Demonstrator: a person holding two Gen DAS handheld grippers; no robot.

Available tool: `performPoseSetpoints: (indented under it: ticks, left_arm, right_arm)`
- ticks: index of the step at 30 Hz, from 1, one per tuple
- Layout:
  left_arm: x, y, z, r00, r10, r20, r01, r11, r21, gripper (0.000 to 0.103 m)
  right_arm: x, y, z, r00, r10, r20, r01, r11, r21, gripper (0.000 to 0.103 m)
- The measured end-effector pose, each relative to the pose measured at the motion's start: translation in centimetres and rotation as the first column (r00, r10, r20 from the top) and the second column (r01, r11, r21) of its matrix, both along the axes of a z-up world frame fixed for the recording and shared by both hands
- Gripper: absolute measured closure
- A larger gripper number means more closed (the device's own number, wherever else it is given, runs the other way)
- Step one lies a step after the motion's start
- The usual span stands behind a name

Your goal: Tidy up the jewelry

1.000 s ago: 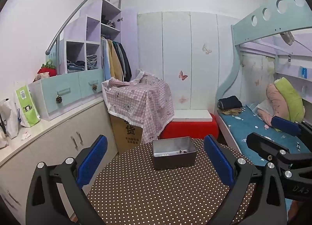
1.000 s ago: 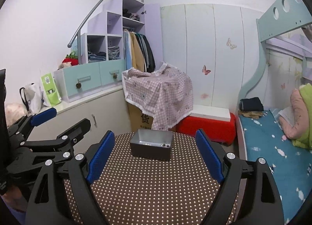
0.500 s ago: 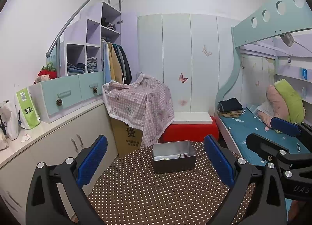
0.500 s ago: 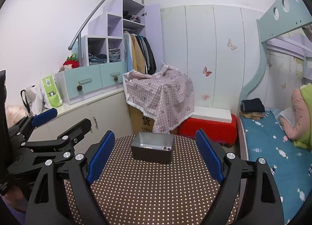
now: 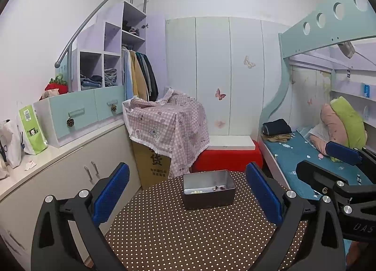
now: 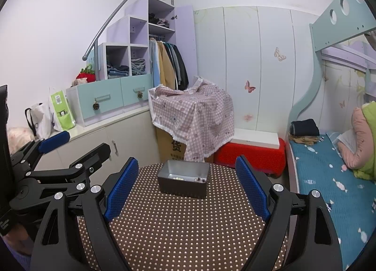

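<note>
The metal tray (image 5: 209, 194) sits on the polka-dot table (image 5: 188, 235), with beads (image 5: 219, 187) inside it. Left gripper (image 5: 186, 194) and right gripper (image 6: 186, 187) both hang wide open and empty, just short of the tray.

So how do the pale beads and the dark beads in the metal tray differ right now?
In the metal tray, the pale beads are cream-coloured and lie near the floor's middle; the dark beads are purplish-black and sit toward the right wall. The pale cluster looks slightly broader. Both lie loose on the tray floor, untouched by either gripper.
</note>
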State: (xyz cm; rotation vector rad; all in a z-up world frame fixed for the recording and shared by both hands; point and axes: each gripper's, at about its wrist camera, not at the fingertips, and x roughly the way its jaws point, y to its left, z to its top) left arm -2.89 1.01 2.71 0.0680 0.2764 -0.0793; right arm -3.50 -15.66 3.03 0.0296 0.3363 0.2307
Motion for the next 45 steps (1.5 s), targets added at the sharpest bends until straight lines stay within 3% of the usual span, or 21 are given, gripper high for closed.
performPoseSetpoints:
  ticks: [45]
  left_arm:
    - [0.32, -0.57, 0.03, 1.000, 0.006, -0.008, -0.006, 1.000, 0.006, 0.007]
  right_arm:
    - [0.38, 0.20, 0.22, 1.000, 0.002, -0.002, -0.002, 1.000, 0.005, 0.021]
